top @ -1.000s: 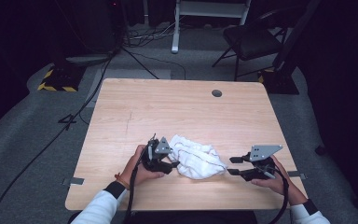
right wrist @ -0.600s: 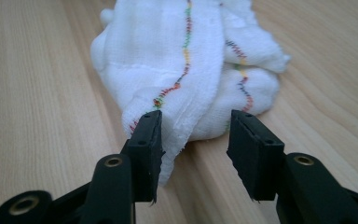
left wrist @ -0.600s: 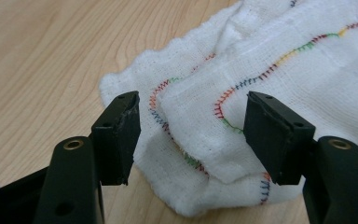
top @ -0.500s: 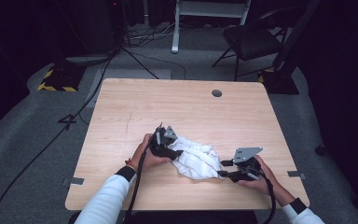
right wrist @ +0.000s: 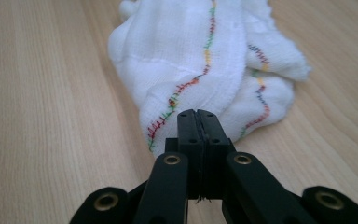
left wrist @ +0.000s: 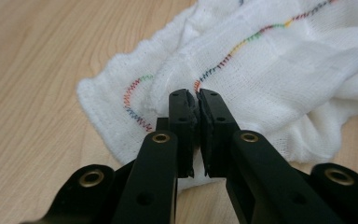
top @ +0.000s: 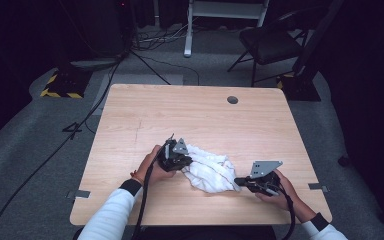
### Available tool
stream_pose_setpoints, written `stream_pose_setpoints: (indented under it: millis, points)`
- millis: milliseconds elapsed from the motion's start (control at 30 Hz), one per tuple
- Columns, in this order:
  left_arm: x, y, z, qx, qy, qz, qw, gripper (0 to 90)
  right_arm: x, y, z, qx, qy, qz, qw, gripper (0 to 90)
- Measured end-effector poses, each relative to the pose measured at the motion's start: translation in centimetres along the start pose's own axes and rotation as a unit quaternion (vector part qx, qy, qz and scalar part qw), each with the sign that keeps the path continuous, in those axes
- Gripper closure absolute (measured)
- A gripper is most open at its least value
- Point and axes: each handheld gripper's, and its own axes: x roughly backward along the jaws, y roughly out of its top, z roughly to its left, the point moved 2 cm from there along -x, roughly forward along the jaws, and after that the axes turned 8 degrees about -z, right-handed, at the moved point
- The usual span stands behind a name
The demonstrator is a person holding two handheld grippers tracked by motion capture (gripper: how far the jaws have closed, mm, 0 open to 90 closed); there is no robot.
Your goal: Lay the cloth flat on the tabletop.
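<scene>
A crumpled white woven cloth with multicoloured zigzag stitching along its hems (top: 210, 170) lies bunched on the light wooden counter (top: 195, 120), in the near half, a little toward 5 o'clock from the counter's middle. Seen from the left gripper view, the white cloth (left wrist: 270, 70) is folded over itself in soft ridges, with a stitched hem of red, green, blue and yellow thread running across the top layer. In the right gripper view the cloth (right wrist: 191, 56) shows two stitched hems curving down its folds toward the jaws.

The left gripper (top: 184, 161) sits at the cloth's 9 o'clock edge. Its jaws have just been closing and are now clenched on a fold of the cloth by the hem, as the left gripper (left wrist: 196, 95) shows up close. The right gripper (top: 239, 182) sits at the cloth's 4 o'clock corner. Its jaws have also just been closing and stand pressed together, the tips of the right gripper (right wrist: 197, 113) pinching the cloth's near hem edge.

The cloth lies well apart from the counter's left and far edges, nearer to the front edge at 6 o'clock. Bare wood spreads from 9 o'clock round to 3 o'clock. A small round grey grommet hole (top: 232, 100) sits near the far edge at 1 o'clock.
</scene>
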Motion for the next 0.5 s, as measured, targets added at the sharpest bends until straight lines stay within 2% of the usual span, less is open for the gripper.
stream_pose_setpoints:
  millis: [67,167,267,367,467,500]
  points:
    - [0.7,0.1,0.0,0.006,-0.002,-0.010,0.9999,84.8,0.3,0.1,-0.2,-0.002,-0.013,-0.007,0.9999,87.9]
    - [1.5,0.0,-0.5,-0.002,-0.002,-0.018,0.9998,85.0,0.3,0.0,-0.4,-0.015,-0.022,-0.014,0.9996,79.8]
    - [2.6,-0.2,-1.4,-0.012,-0.008,-0.022,0.9996,84.9,0.2,0.1,-0.4,-0.018,-0.024,-0.018,0.9994,66.5]
    - [3.8,-1.0,-2.2,-0.018,-0.005,-0.018,0.9997,84.7,-0.1,0.2,-0.1,-0.018,-0.009,-0.019,0.9996,59.1]
    - [4.8,-2.3,-2.9,-0.021,-0.013,-0.007,0.9997,84.5,-0.4,0.3,0.2,-0.009,0.000,-0.016,0.9998,56.7]
    - [4.8,-2.3,-2.9,-0.021,-0.013,-0.007,0.9997,84.4,-0.4,0.3,0.2,-0.009,0.000,-0.016,0.9998,56.7]
